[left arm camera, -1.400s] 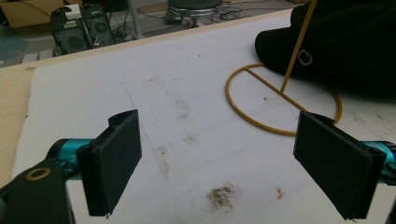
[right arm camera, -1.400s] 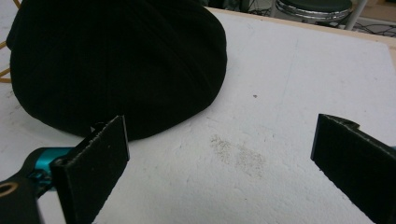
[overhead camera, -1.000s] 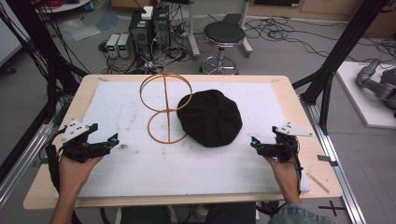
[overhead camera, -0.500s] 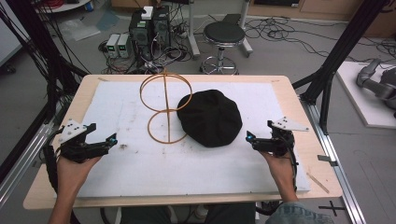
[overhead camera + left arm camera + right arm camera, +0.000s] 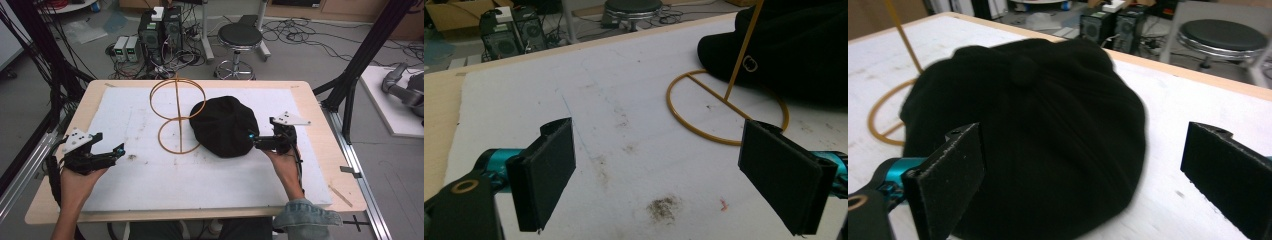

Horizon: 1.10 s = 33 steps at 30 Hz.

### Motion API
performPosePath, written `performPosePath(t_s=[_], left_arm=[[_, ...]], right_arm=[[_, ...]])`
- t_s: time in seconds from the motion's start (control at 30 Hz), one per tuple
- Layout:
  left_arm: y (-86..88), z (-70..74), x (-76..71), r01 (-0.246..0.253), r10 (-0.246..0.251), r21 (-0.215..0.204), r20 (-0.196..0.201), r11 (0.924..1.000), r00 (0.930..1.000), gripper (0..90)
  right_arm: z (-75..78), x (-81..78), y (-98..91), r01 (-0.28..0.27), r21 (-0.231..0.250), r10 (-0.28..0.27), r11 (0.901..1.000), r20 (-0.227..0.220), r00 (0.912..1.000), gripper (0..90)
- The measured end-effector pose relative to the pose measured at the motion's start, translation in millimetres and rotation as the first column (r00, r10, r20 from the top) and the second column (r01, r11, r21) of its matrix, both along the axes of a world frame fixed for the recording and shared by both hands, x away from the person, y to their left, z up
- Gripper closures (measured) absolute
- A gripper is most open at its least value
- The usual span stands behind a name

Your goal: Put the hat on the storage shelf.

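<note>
A black cap [image 5: 223,126] lies crown-up near the middle of the table [image 5: 320,125], a little toward its right side and closer to the far edge than the near one, on the white mat [image 5: 150,175] that covers most of the tabletop. Just to the cap's left stands a gold wire stand [image 5: 176,115]: a flat ring on the mat, an upright post, and a second ring at the top; the cap's left edge overlaps the base ring. Compared with a second ago, the right gripper [image 5: 256,142] has moved in from the right edge of the table toward the cap, and its tips now sit at the cap's right-hand brim, touching or nearly so. Its jaws are spread wide, and in the right gripper view [image 5: 1083,185] the cap, with its small top button, lies between and beyond them, with one pad [image 5: 945,182] already over the dark cloth. The left gripper [image 5: 117,150] has stayed where it was near the left edge of the table, well apart from the stand and cap, with its jaws also wide and nothing between them; the left gripper view [image 5: 659,185] shows stained mat and the stand's base ring ahead.
</note>
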<state>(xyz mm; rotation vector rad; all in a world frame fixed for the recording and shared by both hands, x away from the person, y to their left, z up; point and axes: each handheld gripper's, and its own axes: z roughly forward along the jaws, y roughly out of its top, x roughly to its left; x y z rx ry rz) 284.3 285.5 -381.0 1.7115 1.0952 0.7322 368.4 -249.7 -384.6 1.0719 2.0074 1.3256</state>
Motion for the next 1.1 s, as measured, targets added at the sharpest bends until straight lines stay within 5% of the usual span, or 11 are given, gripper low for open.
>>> performPosePath(t_s=[0.67,1.0,1.1], left_arm=[[0.8,-0.7,-0.1,0.001,-0.001,-0.003,-0.003,1.0,1.0,15.6],[0.2,-1.5,-0.1,0.002,-0.002,-0.008,-0.007,1.0,1.0,15.7],[0.4,-1.1,-0.2,0.002,-0.002,-0.003,-0.006,1.0,1.0,15.7]], right_arm=[[2.1,35.0,57.6,-0.066,0.03,0.065,0.9974,0.036,0.9973,5.2],[-11.9,52.5,63.7,-0.044,0.018,0.044,0.9989,-0.016,0.9989,5.4],[-15.6,55.6,62.6,-0.037,0.026,0.038,0.999,-0.052,0.9979,11.4]])
